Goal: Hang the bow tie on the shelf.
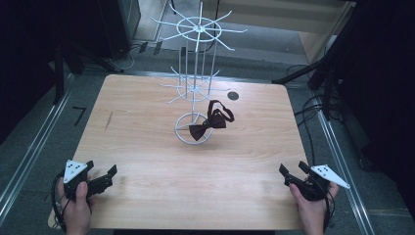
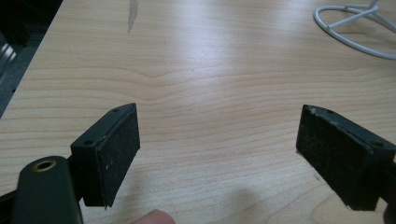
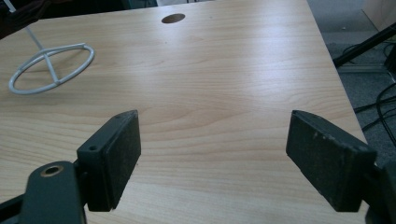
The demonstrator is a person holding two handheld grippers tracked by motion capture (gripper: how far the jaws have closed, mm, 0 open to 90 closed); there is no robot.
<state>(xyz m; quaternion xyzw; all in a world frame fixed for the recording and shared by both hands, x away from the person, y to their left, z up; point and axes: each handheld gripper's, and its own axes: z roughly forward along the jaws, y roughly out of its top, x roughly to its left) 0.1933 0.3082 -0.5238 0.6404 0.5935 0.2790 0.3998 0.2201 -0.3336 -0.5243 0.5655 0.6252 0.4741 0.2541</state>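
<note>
A white wire display rack (image 1: 195, 73) stands at the middle back of the wooden table (image 1: 147, 147), on a ring base (image 1: 182, 134) (image 2: 355, 28) (image 3: 46, 67). A dark brown bow tie (image 1: 211, 122) hangs from one of its low hooks, just above the base. My left gripper (image 1: 100, 174) (image 2: 217, 156) rests at the near left corner, held by a hand, jaws open with bare wood between them. My right gripper (image 1: 292, 171) (image 3: 212, 158) sits at the near right corner, also open and holding nothing. Both are far from the rack.
A small dark round hole (image 1: 233, 96) (image 3: 173, 18) marks the tabletop behind the rack to the right. Cables (image 1: 313, 105) and black stand legs lie on the floor past the table's right edge. A dark streak (image 2: 132, 14) marks the wood at far left.
</note>
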